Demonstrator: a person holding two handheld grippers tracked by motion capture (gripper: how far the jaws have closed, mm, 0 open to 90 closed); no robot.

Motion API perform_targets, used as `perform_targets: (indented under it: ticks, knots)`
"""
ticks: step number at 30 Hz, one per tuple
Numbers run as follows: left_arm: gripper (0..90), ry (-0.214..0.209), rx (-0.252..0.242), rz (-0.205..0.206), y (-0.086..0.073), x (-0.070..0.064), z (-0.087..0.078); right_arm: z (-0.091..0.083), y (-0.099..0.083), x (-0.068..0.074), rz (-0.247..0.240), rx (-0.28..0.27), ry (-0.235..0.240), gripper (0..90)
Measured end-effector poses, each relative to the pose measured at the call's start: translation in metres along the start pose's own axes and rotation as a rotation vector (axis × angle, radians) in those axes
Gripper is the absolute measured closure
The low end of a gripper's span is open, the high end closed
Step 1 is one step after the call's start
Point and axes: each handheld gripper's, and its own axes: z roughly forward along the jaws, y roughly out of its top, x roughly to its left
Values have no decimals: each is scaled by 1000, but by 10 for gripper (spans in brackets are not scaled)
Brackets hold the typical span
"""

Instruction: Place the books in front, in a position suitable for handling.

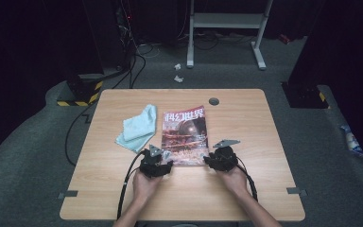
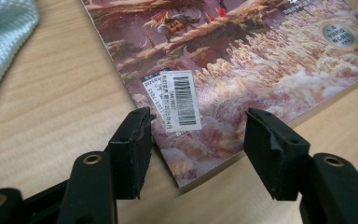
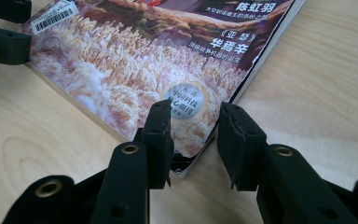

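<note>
A pale blue cloth (image 1: 137, 128) lies crumpled on the wooden surface (image 1: 246, 137), just left of the magazine (image 1: 184, 135) and touching or nearly touching its left edge; it plays no visible part in the work.

The left tongs (image 2: 193, 135) sit at the magazine's near left corner with jaws apart, one jaw outside the spine edge, the other over the cover. This straddling suggests a grip on the corner is being prepared, not yet made.

The magazine lies flat and closed near the surface's centre, cover up, near edge toward the person. The cover is glossy, with red Chinese title characters, a rocky fantasy scene, a white barcode sticker (image 2: 181, 100) at the near left and a round silver seal (image 3: 183, 101) at the near right. It looks thin and flexible, likely to bend if lifted by one corner.

The right tongs (image 3: 193, 135) bracket the near right corner, jaws apart, closed on nothing. Matching placement at both corners points to a two-handed lift or shift.
</note>
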Motion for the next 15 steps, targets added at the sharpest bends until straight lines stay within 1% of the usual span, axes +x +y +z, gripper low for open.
perform_targets:
  ticks: [1,2,3,6,9,11,12,13,14,15]
  knots:
    - [417,-4,-1,3,-2,-2,-2,-5,-6,5,-17,-5,-11,647]
    - [417,-5,-1,7,-4,-3,-3,-6,-8,8,-29,-6,-20,646]
    - [417,-8,2,9,-5,-5,-5,-8,-10,12,-51,-6,-32,646]
    - [417,-18,14,23,-10,-10,-11,-14,-17,18,-75,-6,-36,645]
    - [417,-23,18,27,-13,-14,-14,-17,-22,19,-62,-7,-23,644]
    - [417,-28,16,29,-16,-16,-17,-23,-30,22,-54,-17,-8,642]
    - [417,-30,13,27,-18,-18,-18,-23,-30,22,-54,-17,-8,642]
    - [417,-35,11,30,-22,-20,-21,-26,-35,24,-47,-23,0,641]
    - [417,-35,11,30,-22,-20,-21,-26,-35,24,-47,-23,0,641]
    - [416,-36,13,26,-24,-22,-23,-29,-40,26,-51,-28,2,640]
